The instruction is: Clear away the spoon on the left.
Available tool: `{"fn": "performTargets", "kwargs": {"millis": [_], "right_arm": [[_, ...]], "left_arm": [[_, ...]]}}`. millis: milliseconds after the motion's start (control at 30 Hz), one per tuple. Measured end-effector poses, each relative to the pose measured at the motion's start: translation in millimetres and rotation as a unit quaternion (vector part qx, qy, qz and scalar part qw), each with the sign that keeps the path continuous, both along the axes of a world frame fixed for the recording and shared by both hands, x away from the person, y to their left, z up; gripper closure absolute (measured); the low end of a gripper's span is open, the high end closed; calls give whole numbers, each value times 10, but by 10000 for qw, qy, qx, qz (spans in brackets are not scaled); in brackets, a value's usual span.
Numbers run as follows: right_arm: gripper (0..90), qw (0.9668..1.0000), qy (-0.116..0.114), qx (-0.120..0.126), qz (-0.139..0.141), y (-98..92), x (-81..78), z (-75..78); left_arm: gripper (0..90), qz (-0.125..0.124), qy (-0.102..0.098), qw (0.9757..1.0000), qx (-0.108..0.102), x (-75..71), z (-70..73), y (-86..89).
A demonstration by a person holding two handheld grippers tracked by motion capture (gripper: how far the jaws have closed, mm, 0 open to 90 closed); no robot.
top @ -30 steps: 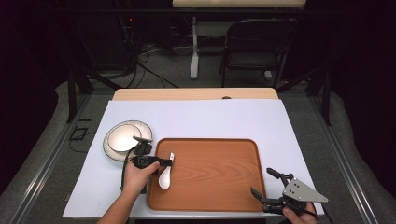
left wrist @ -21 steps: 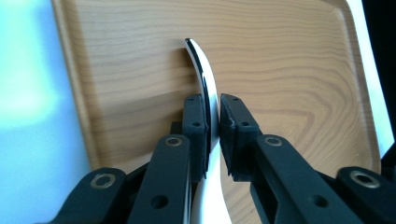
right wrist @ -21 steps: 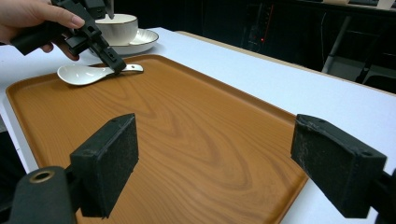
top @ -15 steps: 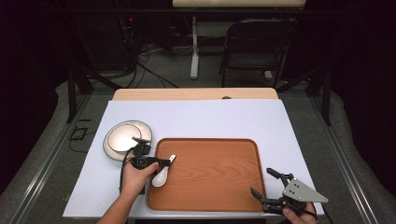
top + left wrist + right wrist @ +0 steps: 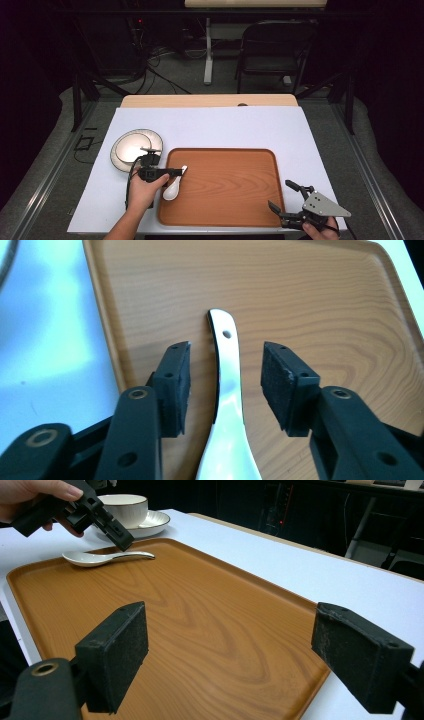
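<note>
A white ceramic spoon [image 5: 172,189] lies on the wooden tray [image 5: 225,195] near its left rim. In the left gripper view the spoon's handle [image 5: 225,385] runs up between the two pads, with a gap on each side. My left gripper [image 5: 180,171] hovers low over the handle; its jaws have just been opening and stand open around it without pressing. In the right gripper view the spoon [image 5: 100,557] rests flat under the left gripper [image 5: 117,535]. My right gripper [image 5: 279,194] stands open and holds nothing at the tray's front right corner.
A white bowl on a plate [image 5: 135,147] sits on the white table just left of the tray, close behind the left hand. The tray's raised rim [image 5: 102,315] runs beside the spoon. A dark chair [image 5: 275,50] stands beyond the table.
The left jaws have spread apart and let go of the spoon's handle, so the spoon now lies free on the tray. The right gripper has kept still.
</note>
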State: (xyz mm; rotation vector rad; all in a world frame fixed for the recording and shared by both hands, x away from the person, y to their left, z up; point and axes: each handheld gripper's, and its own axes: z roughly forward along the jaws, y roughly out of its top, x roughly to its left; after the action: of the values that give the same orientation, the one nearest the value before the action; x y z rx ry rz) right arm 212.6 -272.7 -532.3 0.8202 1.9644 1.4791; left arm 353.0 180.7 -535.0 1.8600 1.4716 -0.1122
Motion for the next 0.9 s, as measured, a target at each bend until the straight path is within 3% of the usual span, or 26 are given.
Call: {"fn": "performTargets", "kwargs": {"millis": [233, 267, 367, 400, 467, 633, 667, 700, 800, 867, 900], "right_arm": [[144, 10000, 4, 4, 5, 0, 2, 0], [144, 10000, 7, 5, 6, 0, 3, -1], [144, 10000, 10, 6, 5, 0, 3, -1], [144, 10000, 6, 5, 0, -1, 3, -1], [144, 10000, -4, 5, 1, -1, 4, -1], [144, 10000, 13, 0, -4, 0, 5, 0], [144, 10000, 12, 4, -6, 2, 4, -1], [144, 10000, 12, 4, -6, 2, 4, -1], [144, 10000, 17, 9, -12, 3, 4, -1], [144, 10000, 12, 1, -13, 3, 5, 0], [144, 10000, 9, 0, -16, 2, 5, 0]], "left_arm": [[490, -60, -412, 9990, 188, -41, 131, 8], [477, -100, -568, 9979, 280, -54, 166, 16], [461, -113, -718, 9967, 356, -76, 204, 23], [455, -144, -882, 9952, 410, -99, 237, 33], [441, -158, -958, 9943, 444, -113, 252, 40], [410, -156, -1334, 9888, 656, -181, 334, 101], [405, -140, -1518, 9857, 717, -214, 369, 133], [401, -140, -1518, 9857, 717, -214, 369, 133], [397, -152, -1730, 9813, 827, -255, 429, 183], [391, -180, -1906, 9774, 892, -285, 465, 209], [389, -193, -2073, 9737, 926, -323, 492, 232]]}}
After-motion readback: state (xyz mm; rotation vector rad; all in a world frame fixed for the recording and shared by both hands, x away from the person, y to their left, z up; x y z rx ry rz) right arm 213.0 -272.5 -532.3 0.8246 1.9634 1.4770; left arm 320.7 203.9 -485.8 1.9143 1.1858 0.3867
